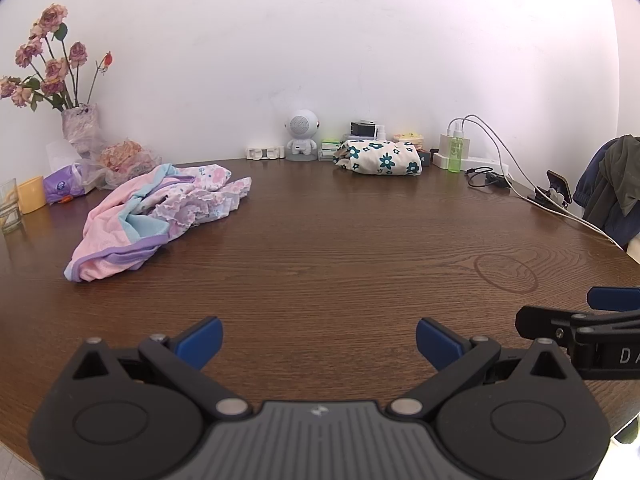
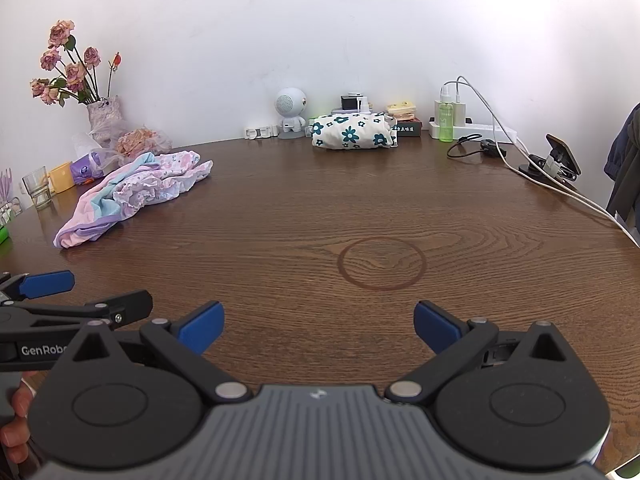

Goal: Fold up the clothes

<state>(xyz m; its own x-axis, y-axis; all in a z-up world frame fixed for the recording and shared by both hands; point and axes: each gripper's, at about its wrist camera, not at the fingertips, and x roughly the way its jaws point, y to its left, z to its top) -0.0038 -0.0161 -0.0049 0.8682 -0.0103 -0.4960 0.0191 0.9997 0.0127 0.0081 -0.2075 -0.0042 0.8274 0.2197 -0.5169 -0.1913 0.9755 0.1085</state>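
A crumpled pile of pink, light-blue and purple clothes (image 1: 160,216) lies on the brown wooden table (image 1: 340,248), far left of centre; the right wrist view shows the same pile (image 2: 132,196). A folded white cloth with dark-green flowers (image 1: 378,158) rests at the back by the wall, seen too in the right wrist view (image 2: 352,131). My left gripper (image 1: 319,338) hovers open over bare wood, holding nothing. My right gripper (image 2: 319,322) is open as well, empty, close to the table's front. Each gripper shows at the edge of the other's view.
Along the back wall stand a vase of dried roses (image 1: 80,124), a small white robot speaker (image 1: 302,132), boxes, a green bottle (image 1: 455,156) and a power strip with cables (image 1: 500,168). A glass (image 1: 10,208) and yellow cup (image 1: 32,200) sit far left. Jackets hang on a chair (image 1: 616,188) at right.
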